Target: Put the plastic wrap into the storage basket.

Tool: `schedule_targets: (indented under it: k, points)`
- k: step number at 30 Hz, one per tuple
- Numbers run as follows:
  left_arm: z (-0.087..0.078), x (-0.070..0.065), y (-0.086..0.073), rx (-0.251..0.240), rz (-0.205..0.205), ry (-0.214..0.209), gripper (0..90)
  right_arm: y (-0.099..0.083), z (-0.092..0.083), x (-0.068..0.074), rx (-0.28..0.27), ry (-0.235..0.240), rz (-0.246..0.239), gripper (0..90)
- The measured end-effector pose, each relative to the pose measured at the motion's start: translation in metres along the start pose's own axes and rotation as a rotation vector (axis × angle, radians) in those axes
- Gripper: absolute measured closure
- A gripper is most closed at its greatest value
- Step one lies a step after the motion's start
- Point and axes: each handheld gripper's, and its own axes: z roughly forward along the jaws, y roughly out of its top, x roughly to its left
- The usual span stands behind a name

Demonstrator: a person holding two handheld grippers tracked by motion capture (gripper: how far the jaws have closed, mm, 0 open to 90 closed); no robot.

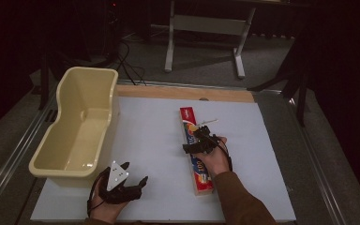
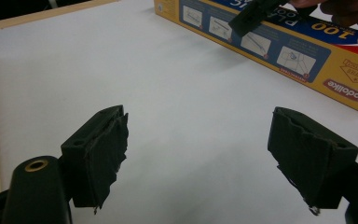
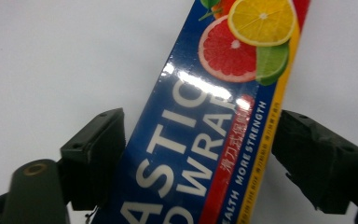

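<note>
A cream plastic tub sits at the left edge of my white desk, open and upright. Beyond the desk stands a grey metal frame on the floor.

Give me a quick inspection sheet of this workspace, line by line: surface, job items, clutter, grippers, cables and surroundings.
Surface: white table top, bare wooden strip along its far edge.
Job's things: long plastic wrap box lying flat right of centre; empty cream tub at the left edge.
Clutter: nothing seen.
Grippers: right gripper astride the box, jaws on either side of it, left one at the box edge, right one with a small gap; a firm grip not visible. Left gripper open over bare table, nothing between its jaws.
Cables: dark cables on the floor beyond the tub.
Surroundings: dark room, grey floor, a metal stand behind the table.
</note>
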Motion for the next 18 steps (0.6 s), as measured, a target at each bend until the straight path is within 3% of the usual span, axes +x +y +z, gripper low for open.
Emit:
schedule_targets:
  k: [10, 18]
  points:
    - [-0.002, 0.001, 0.000, -0.003, -0.003, 0.004, 20.0, 0.009, -0.002, -0.003, 0.081, 0.014, 0.061, 24.9]
    - [-0.003, 0.001, -0.001, -0.001, -0.004, 0.008, 20.3, 0.019, -0.007, -0.012, 0.189, 0.044, 0.155, 31.7]
